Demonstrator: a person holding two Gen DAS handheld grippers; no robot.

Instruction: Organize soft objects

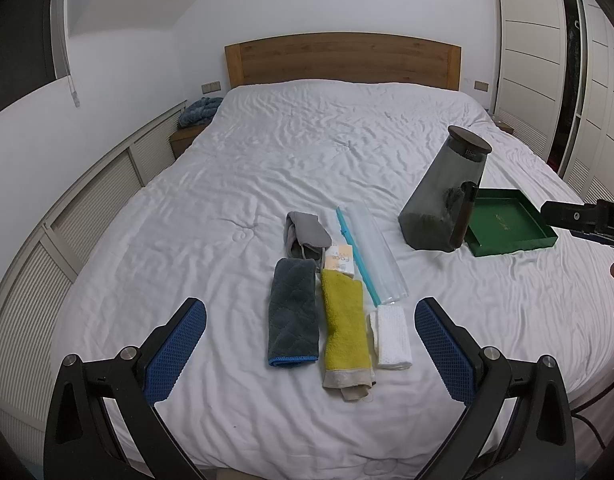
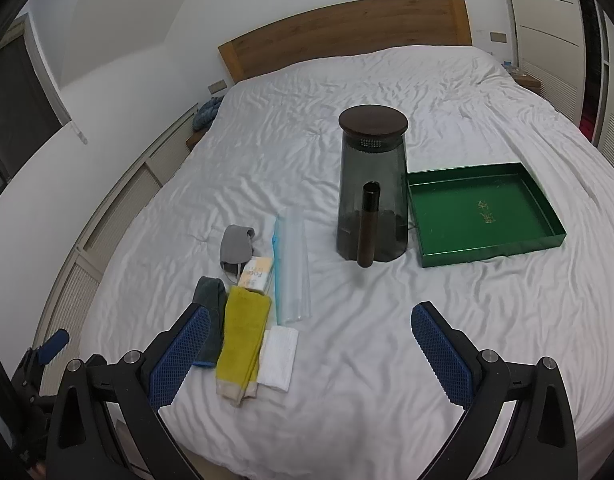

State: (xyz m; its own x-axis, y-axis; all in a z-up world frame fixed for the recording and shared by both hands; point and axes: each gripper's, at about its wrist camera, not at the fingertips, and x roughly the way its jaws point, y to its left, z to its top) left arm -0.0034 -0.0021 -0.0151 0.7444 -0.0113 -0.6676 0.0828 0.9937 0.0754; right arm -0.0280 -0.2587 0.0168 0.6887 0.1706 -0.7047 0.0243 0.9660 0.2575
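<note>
Both my tongs, left (image 1: 310,350) and right (image 2: 310,354), hang wide and empty, so I'd pinch the yellow towel (image 1: 344,326) mid-fold toward the tray (image 2: 555,236).

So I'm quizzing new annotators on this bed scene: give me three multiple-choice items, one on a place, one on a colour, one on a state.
1. Where does the tray lie?
A. right of the jar
B. left of the towels
C. on the headboard

2. What colour is the middle towel?
A. red
B. yellow
C. black

3. How does the left tool stand?
A. shut on a towel
B. shut on the jar
C. open, holding nothing

Answers:
1. A: in the right wrist view the green tray sits right beside the jar.
2. B: it lies between the grey towel and the white cloth.
3. C: its blue pads are wide apart above the bed.
</note>
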